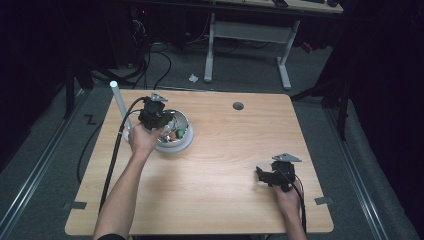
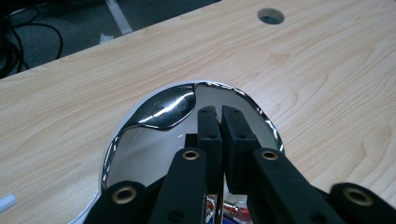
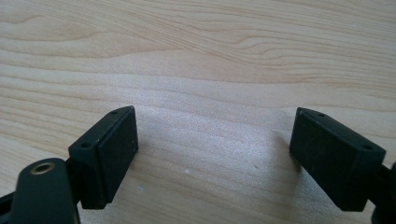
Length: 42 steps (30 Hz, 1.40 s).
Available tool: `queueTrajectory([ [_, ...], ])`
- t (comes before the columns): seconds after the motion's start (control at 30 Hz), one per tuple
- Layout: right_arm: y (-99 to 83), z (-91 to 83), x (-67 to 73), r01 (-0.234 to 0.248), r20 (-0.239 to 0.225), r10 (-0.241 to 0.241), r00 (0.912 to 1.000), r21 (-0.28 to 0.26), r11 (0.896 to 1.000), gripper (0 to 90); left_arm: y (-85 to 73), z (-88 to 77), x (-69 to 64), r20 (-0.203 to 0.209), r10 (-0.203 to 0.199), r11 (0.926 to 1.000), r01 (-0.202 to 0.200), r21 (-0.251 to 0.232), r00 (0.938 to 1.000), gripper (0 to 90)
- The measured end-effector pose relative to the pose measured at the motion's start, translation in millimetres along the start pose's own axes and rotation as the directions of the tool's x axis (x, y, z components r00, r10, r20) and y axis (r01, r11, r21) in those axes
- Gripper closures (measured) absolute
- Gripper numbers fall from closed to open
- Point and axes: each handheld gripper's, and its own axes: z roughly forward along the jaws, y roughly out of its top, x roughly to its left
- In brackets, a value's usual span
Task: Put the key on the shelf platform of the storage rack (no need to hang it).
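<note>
Left hand-held gripper (image 2: 221, 116), jaws closed on nothing, dips into steel bowl (image 2: 163, 109); a knock could tip it. Right hand-held gripper (image 3: 212, 144) rests wide open.

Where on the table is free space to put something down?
Bare wood runs between the metal bowl and the right gripper, and along the far edge beside the round hole. It is crowded at the bowl, where the left gripper reaches in.

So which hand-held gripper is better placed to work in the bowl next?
Left. The left hand-held gripper is shut and already over the bowl; the right hand-held gripper rests open on the table, well away from it.
</note>
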Motion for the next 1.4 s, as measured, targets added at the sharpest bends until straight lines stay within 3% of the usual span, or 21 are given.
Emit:
queueTrajectory([
  [0.2,0.0,0.0,0.0,0.000,0.000,0.000,1.0000,0.000,1.000,15.6,-1.7,8.7,-0.1,-0.010,0.001,0.9998,-0.001,0.021,1.0000,86.6],
  [0.3,0.0,0.0,0.0,0.000,0.000,0.000,1.0000,0.000,1.000,15.5,-4.1,15.0,-0.1,-0.008,0.007,0.9985,-0.007,0.054,0.9999,85.9],
  [0.47,-0.1,-0.1,0.0,0.000,0.000,0.000,1.0000,0.000,1.000,15.6,-5.2,14.3,-2.1,0.005,0.009,0.9984,-0.009,0.056,1.0000,80.7],
  [0.6,-0.1,-0.1,0.1,-0.001,0.000,0.001,1.0000,0.000,1.000,15.5,-9.2,12.3,-0.7,0.012,-0.015,0.9986,0.014,0.051,0.9998,74.7],
  [0.83,-0.1,-0.1,0.0,0.000,0.000,0.000,1.0000,0.000,1.000,15.5,-20.2,-4.1,3.8,0.020,-0.076,0.9971,0.076,-0.005,0.9969,56.3],
  [0.97,-0.1,-0.1,0.1,-0.001,0.000,0.001,1.0000,0.000,1.000,15.5,-20.6,-14.8,1.4,0.001,-0.057,0.9982,0.057,-0.019,0.9984,48.5],
  [1.1,-0.1,-0.1,0.0,0.000,0.000,0.000,1.0000,0.000,1.000,15.5,-24.4,-29.6,2.7,0.007,-0.087,0.9931,0.088,-0.078,0.9962,45.8],
  [1.4,-0.1,-0.1,0.0,0.000,0.000,0.000,1.0000,0.000,1.000,15.5,-39.6,-55.1,3.3,-0.037,-0.092,0.9865,0.086,-0.140,0.9951,42.5],
])
